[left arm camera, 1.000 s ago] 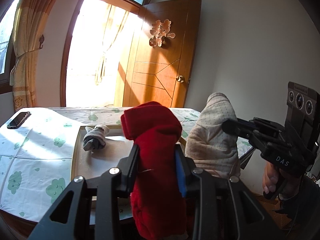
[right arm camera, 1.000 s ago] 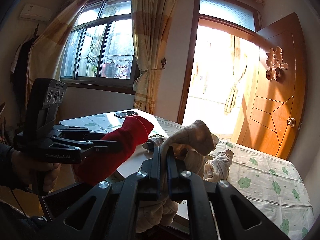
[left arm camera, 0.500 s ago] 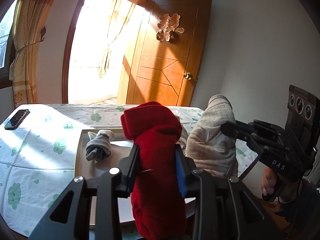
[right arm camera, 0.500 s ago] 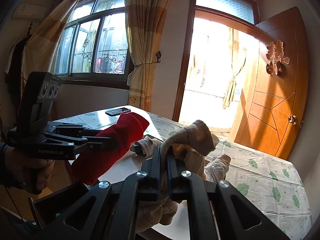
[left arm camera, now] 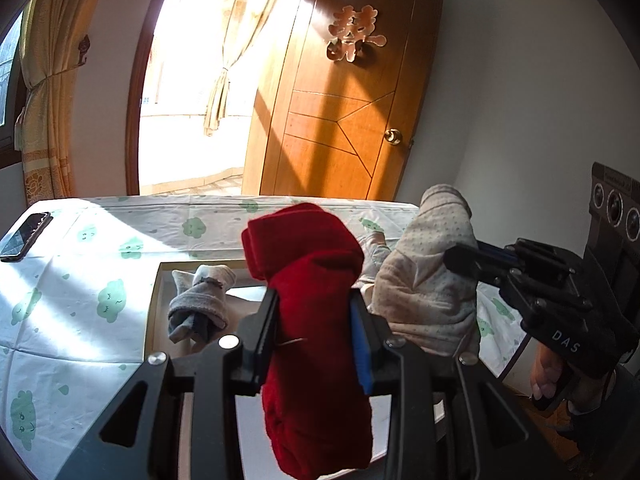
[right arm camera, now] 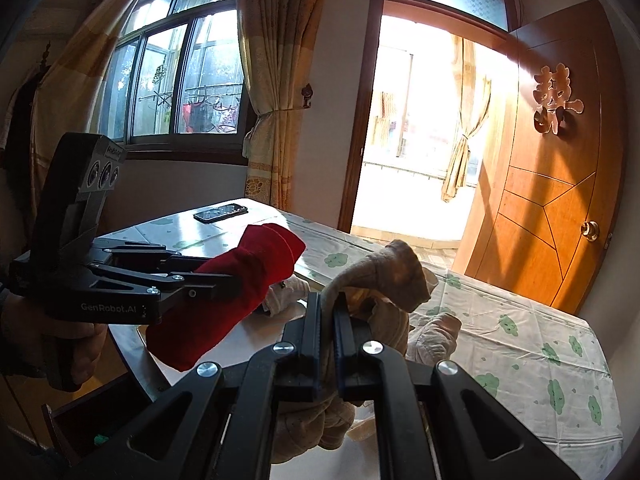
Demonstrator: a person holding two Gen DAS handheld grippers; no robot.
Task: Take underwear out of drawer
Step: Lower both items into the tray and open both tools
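My left gripper (left arm camera: 314,308) is shut on a rolled red underwear (left arm camera: 308,280) and holds it above the table; it also shows in the right wrist view (right arm camera: 236,284), with the red roll (right arm camera: 240,292) in it. My right gripper (right arm camera: 327,308) is shut on a beige dotted underwear (right arm camera: 380,276), also raised. In the left wrist view that gripper (left arm camera: 460,258) and the beige piece (left arm camera: 428,280) are to the right of the red one. The open drawer (right arm camera: 76,420) shows dark at the lower left, below the table edge.
A white tray (left arm camera: 156,312) on the cloud-print tablecloth (left arm camera: 80,292) holds a rolled grey piece (left arm camera: 198,304). Another beige piece (right arm camera: 436,336) lies on the table. A phone (left arm camera: 26,234) lies at the far left. A wooden door (left arm camera: 352,120) stands open behind.
Both grippers have lifted a little and moved forward over the table with their pieces still held. The tray and the grey roll now sit lower in the left wrist view.
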